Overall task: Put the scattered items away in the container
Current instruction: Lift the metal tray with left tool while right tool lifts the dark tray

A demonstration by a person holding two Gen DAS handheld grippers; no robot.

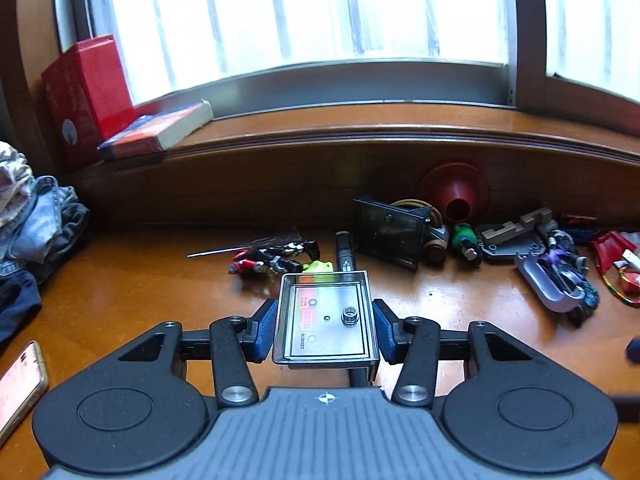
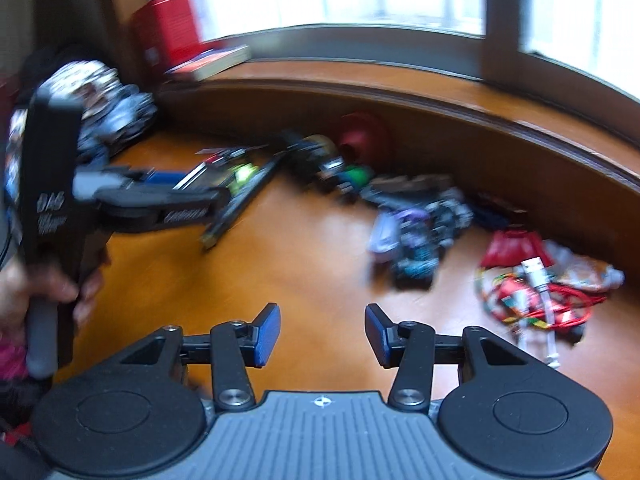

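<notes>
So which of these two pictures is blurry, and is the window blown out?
Right wrist view: motion blur smears the toys and cables. Left wrist view: sharp, tray crisp. Window overexposed in both, with glare on the table.

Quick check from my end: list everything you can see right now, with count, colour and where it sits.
clear tray: one, transparent, between the left gripper's pads, a small metal ring inside
toy pile: many pieces, mixed colours, along the wall under the sill
red funnel: one, red, against the wall behind the toys
black figure: one, black with red, ahead of the tray
cables: a tangle, red and white, far right of the table
books: one lying flat beside a red box, left end of the sill
clothes: a heap, blue and white, left edge
phone: one, pinkish, near left corner
table: one, brown wood
left gripper: closed on the tray
right gripper: open, empty, above bare table
</notes>
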